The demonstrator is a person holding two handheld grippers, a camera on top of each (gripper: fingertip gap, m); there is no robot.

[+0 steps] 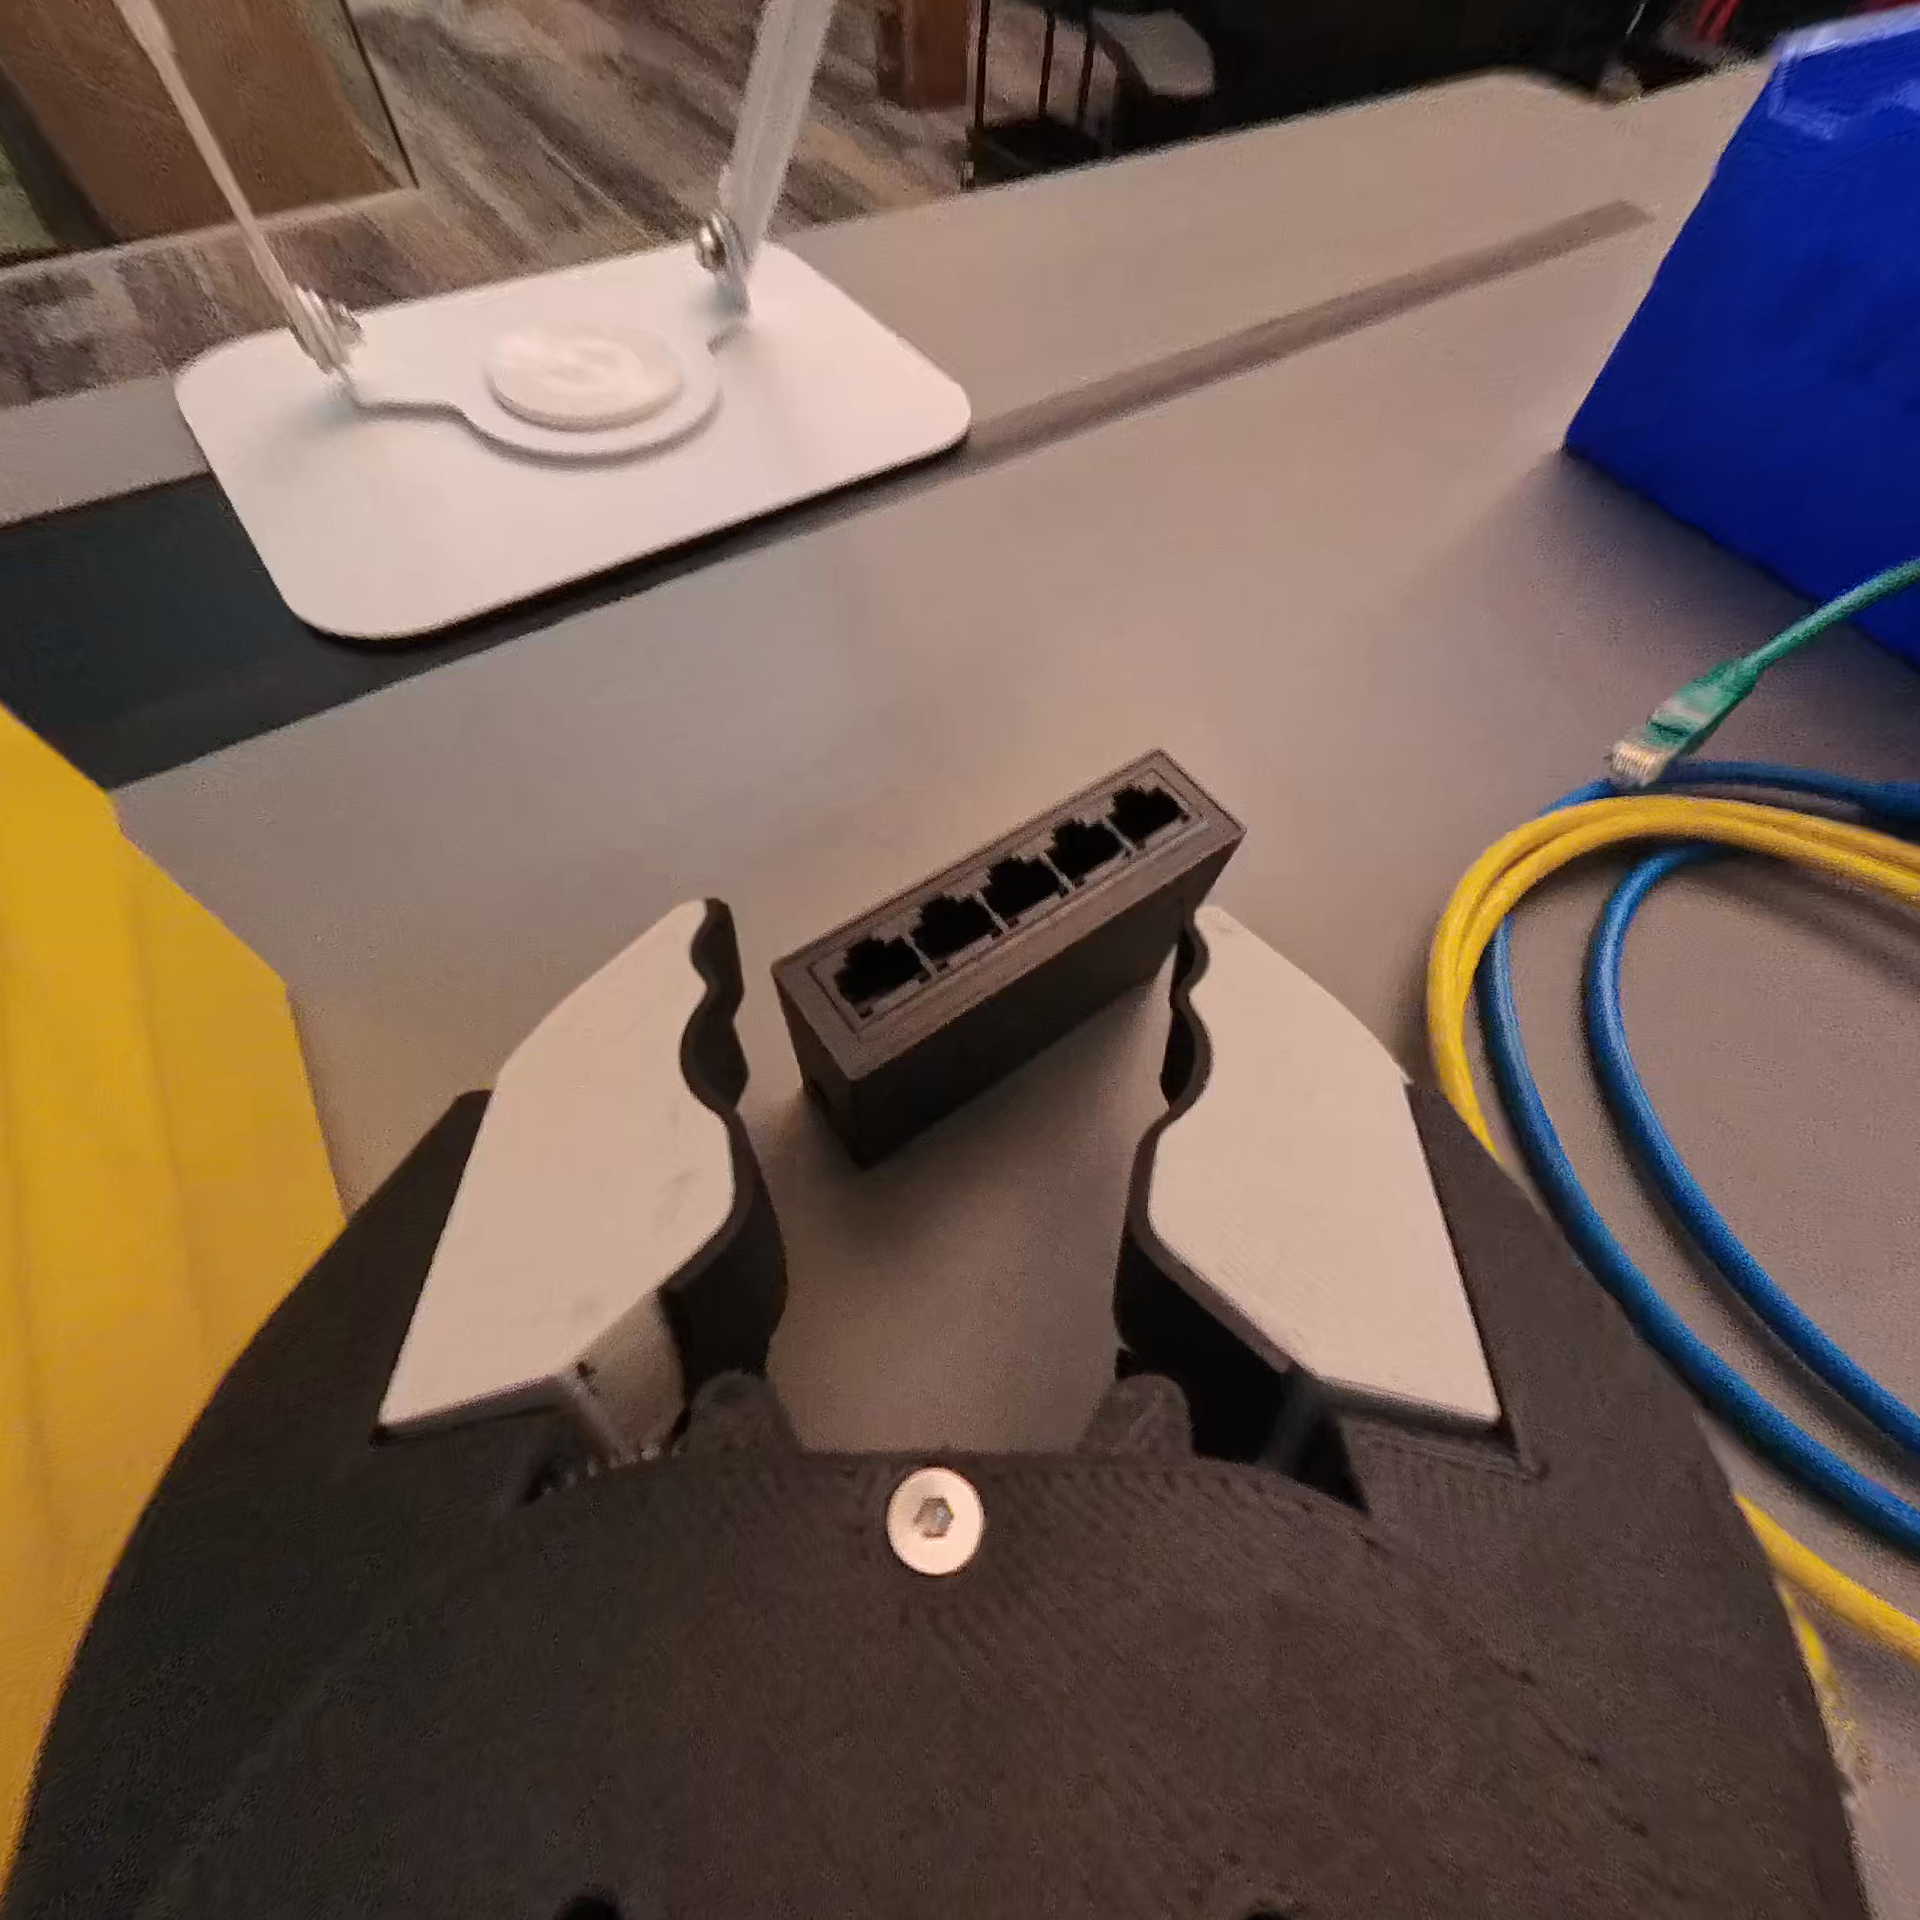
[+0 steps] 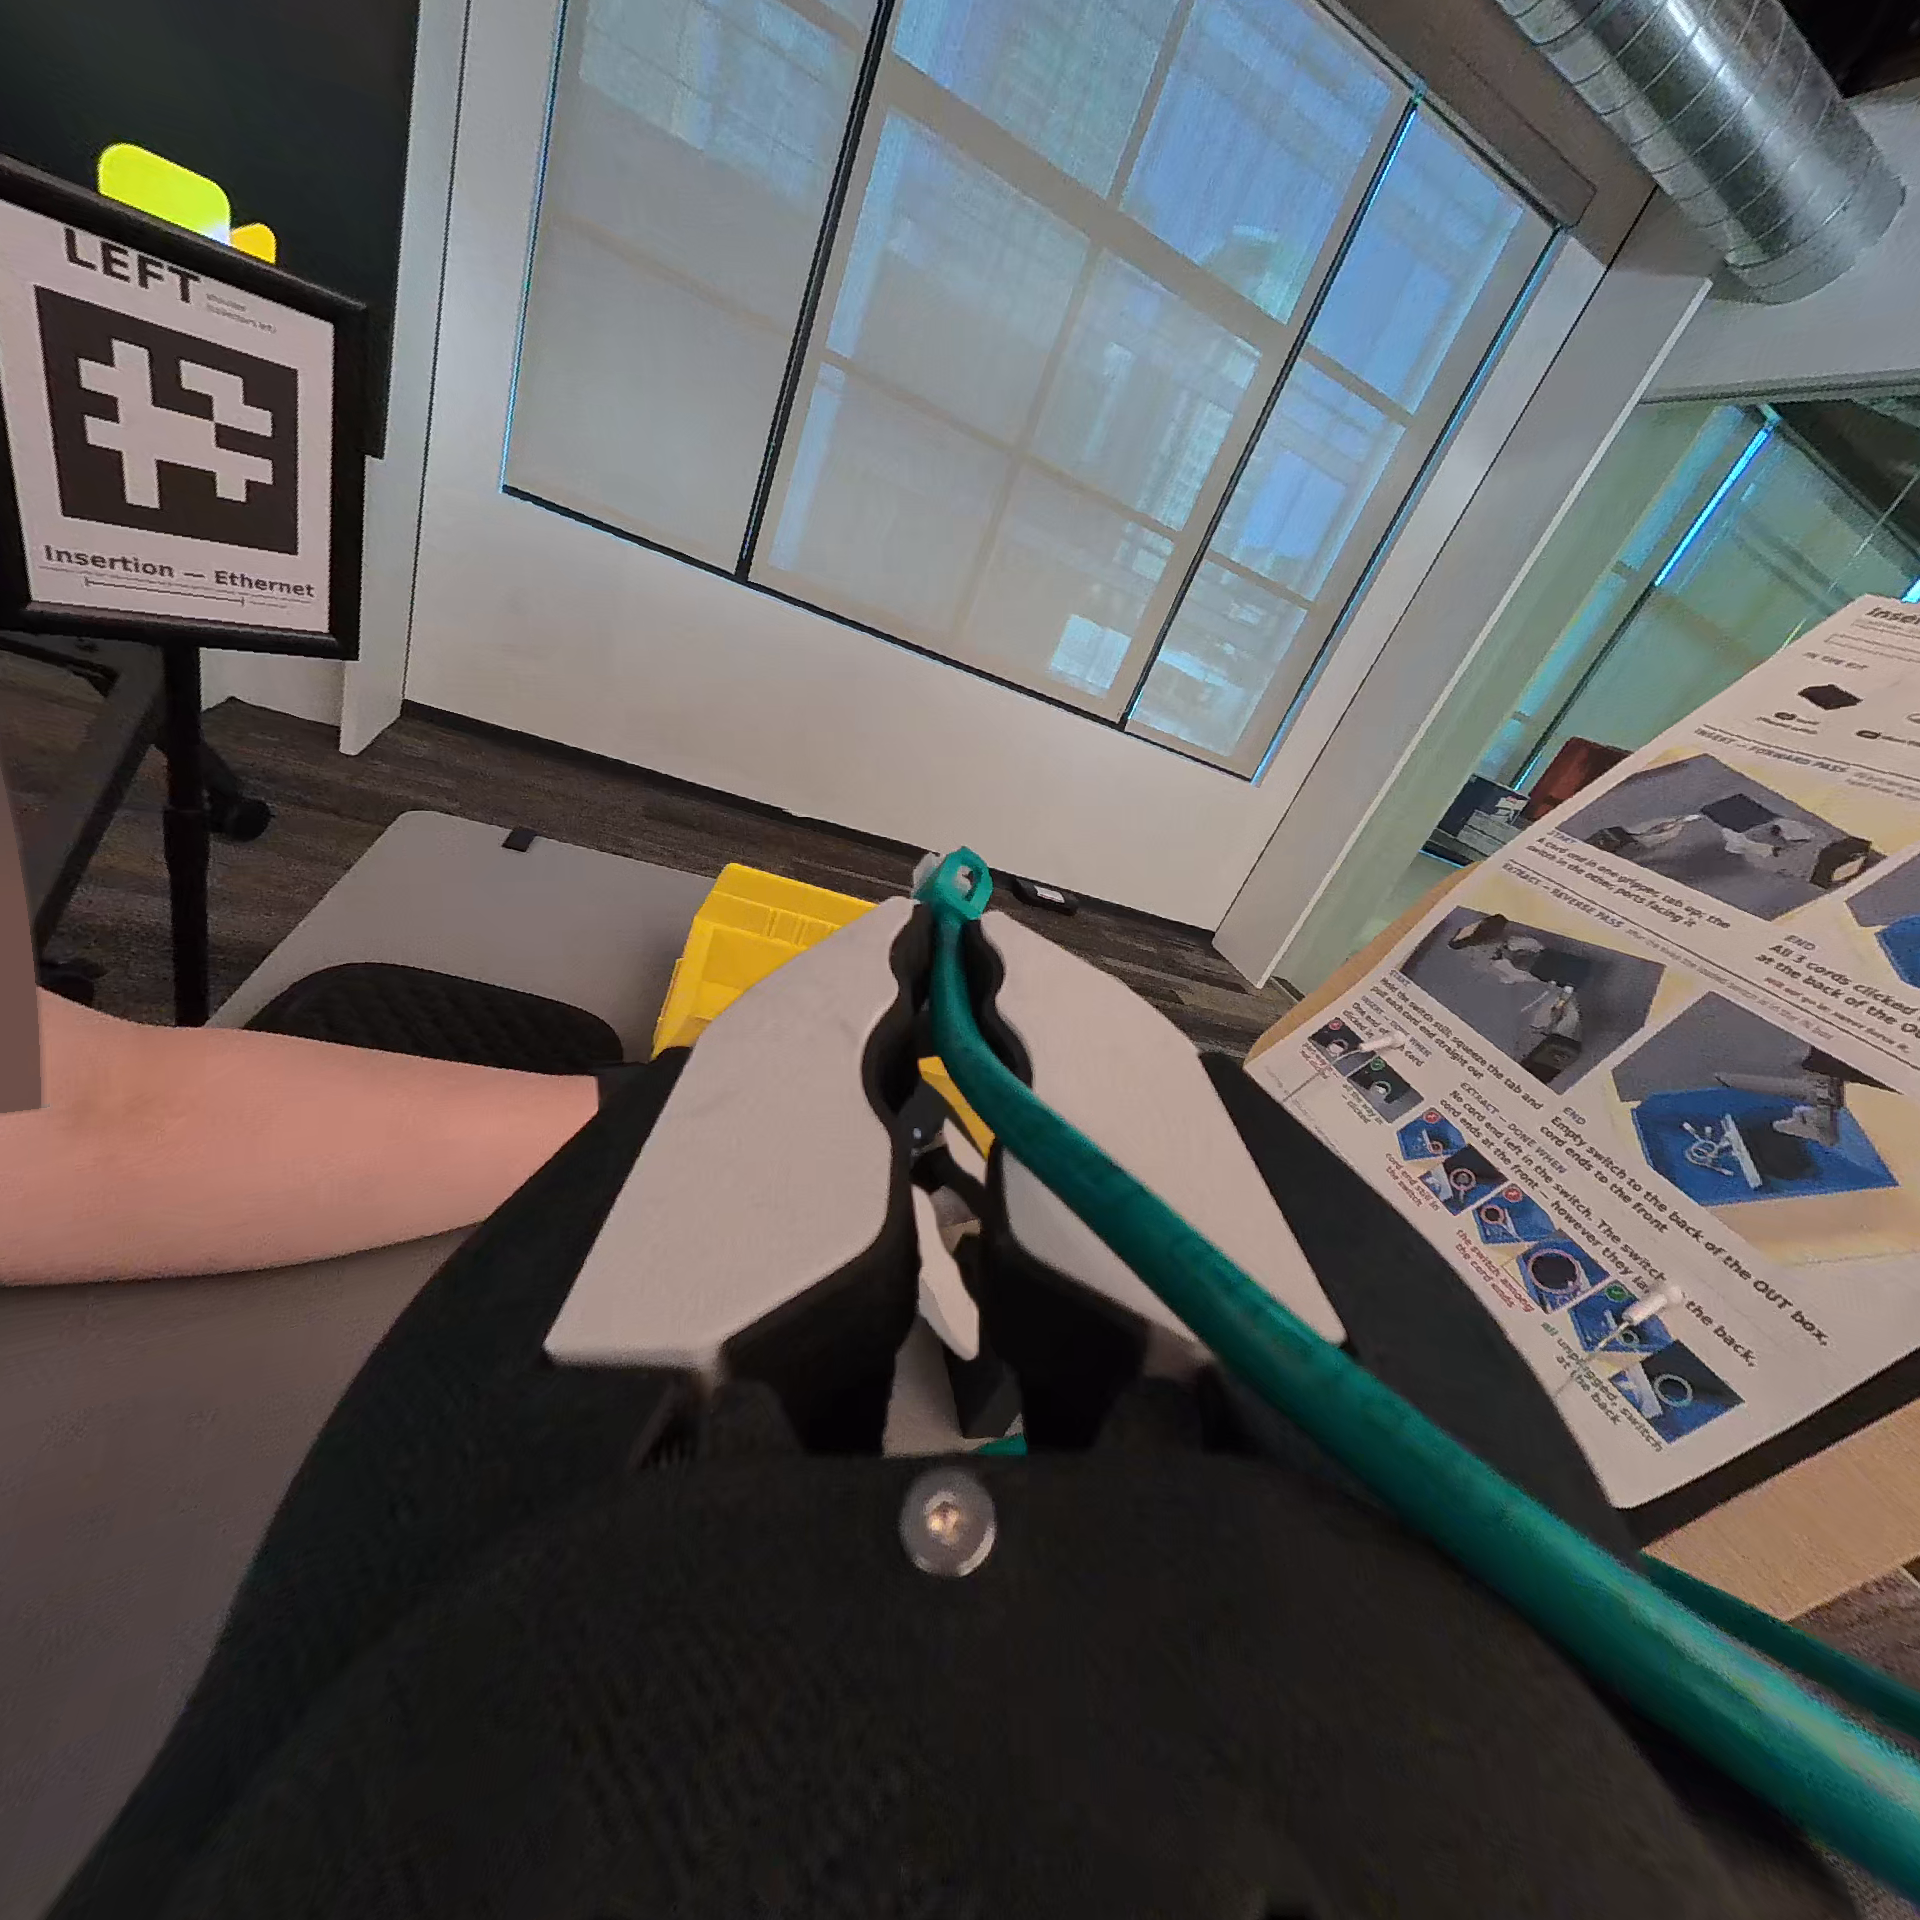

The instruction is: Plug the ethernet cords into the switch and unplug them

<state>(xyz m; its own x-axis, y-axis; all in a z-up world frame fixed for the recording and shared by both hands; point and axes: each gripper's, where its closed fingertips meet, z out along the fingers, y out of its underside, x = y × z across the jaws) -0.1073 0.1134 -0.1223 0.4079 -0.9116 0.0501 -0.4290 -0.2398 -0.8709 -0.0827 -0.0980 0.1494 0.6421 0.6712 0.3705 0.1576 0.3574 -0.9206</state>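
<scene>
A black switch (image 1: pixel 997 987) stands on the grey table (image 1: pixel 623 779) with its row of ports facing up, all empty. My left gripper (image 1: pixel 956 925) is open with its fingers on either side of the switch; the right finger is close to or touching its side. My right gripper (image 2: pixel 945 925) is shut on a green ethernet cord (image 2: pixel 1195 1226), held up off the table, with the plug (image 2: pixel 956 883) sticking out past the fingertips. A green plug (image 1: pixel 1652 738) lies on the table to the right of the switch.
Coiled yellow (image 1: pixel 1455 935) and blue (image 1: pixel 1621 1091) cords lie at the right. A blue bin (image 1: pixel 1787 364) stands at the far right, a yellow bin (image 1: pixel 125 1143) at the left, a white lamp base (image 1: pixel 571 447) behind. A person's arm (image 2: pixel 260 1143) and an instruction sheet (image 2: pixel 1610 1039) show in the right wrist view. My hands' fingertips stand some 35 cm from each other.
</scene>
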